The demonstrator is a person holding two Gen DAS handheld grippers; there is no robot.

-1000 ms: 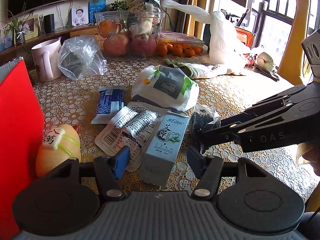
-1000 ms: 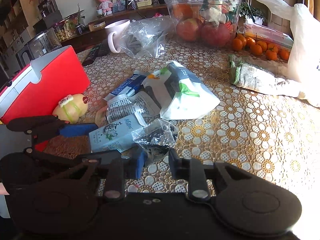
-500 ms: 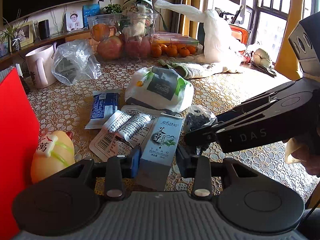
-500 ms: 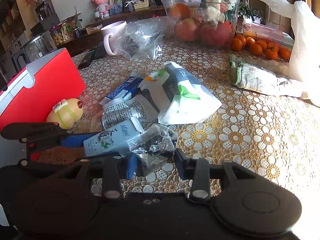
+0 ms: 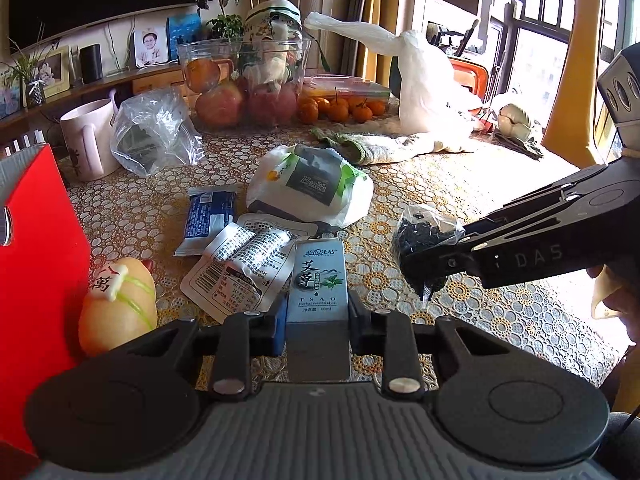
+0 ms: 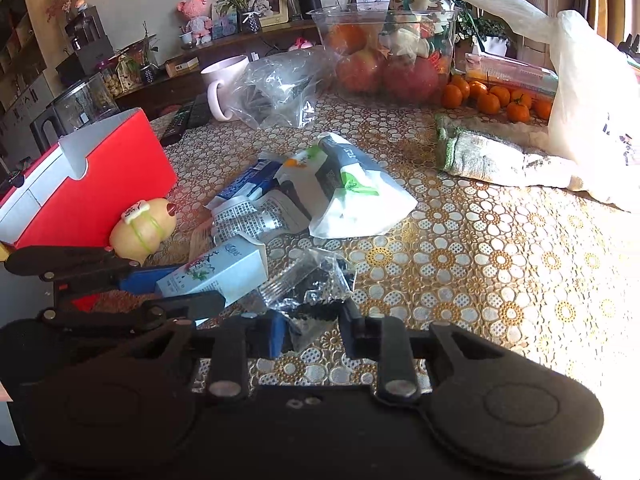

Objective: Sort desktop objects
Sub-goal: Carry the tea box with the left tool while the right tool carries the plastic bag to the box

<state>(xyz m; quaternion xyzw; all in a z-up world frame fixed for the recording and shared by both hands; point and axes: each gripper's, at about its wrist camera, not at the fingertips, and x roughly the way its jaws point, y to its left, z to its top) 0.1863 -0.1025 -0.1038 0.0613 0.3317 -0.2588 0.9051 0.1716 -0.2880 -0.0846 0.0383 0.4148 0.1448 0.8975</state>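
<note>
Gold lace tablecloth (image 6: 480, 264) covers a cluttered table w/ windows behind. Left gripper (image 5: 317, 322) is clamped on a small grey-blue box (image 5: 318, 292), both fingers pressed to its sides at the near end. Right gripper (image 6: 312, 330) is pinched on a clear bag of black bits (image 6: 312, 292), bag sitting just right of the box. Beyond: printed foil packets (image 5: 240, 264), blue packet (image 5: 210, 216), white pouch (image 5: 316, 190). Left side: yellow toy (image 5: 118, 306) next to a red box (image 5: 36, 264). Far end: mug (image 5: 90, 138), fruit tub (image 5: 244, 84), oranges (image 5: 340, 110)
</note>
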